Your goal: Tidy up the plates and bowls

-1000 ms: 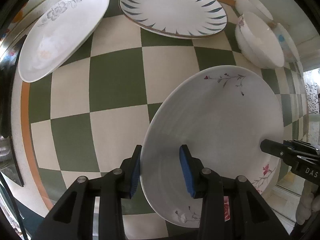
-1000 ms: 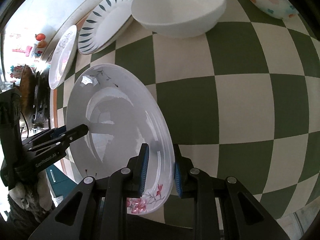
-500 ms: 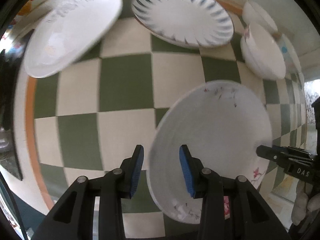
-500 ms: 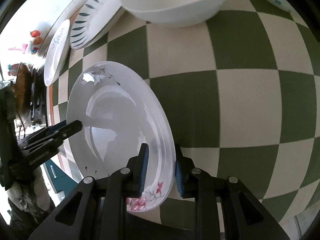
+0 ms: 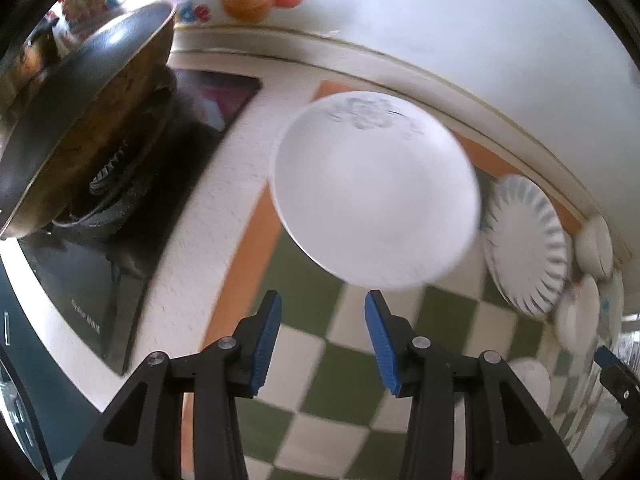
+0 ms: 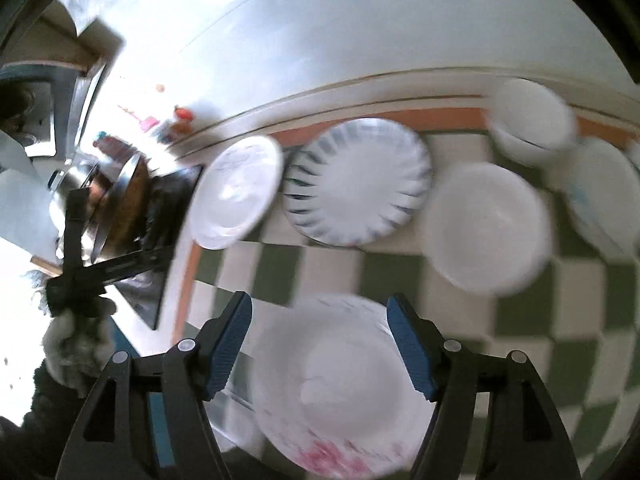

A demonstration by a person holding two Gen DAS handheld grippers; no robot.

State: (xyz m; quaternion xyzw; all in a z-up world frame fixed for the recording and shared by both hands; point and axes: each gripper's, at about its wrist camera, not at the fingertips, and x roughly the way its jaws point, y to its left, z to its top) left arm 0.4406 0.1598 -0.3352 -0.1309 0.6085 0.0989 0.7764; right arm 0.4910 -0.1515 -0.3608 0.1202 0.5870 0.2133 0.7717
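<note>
Both wrist views are blurred; fine surface detail is unreliable.

Left gripper [image 5: 322, 338]: black moulded arms with ribbed blue pads, jaws spread apart and empty. It hangs above the green-and-cream checkered tablecloth [image 5: 320, 364], which has an orange border strip. Just ahead of the pads lies a round white glazed plate with a faint grey floral print [image 5: 374, 196] near its far rim, lying over the orange border close to the pale wall. To its right, a round white plate with dark radial leaf strokes [image 5: 526, 242] around its rim lies flat on the cloth. Beyond that, small white bowls are grouped by the wall; their number cannot be told. At left, a dark round metal pan [image 5: 86, 120] stands on a black glass cooktop [image 5: 86, 292].

Right gripper [image 6: 320, 344]: same build, jaws wide apart, grasping nothing. Between and below its pads lies a large round white plate with pink blossom print [image 6: 344, 392] at its near rim, resting on the checkered cloth; whether the pads touch it cannot be told. Farther back, in a row along the wall: the grey-floral plate, the leaf-stroke plate, then a smooth plain white round bowl [image 6: 488, 226], with a smaller white bowl [image 6: 532, 120] behind it.
</note>
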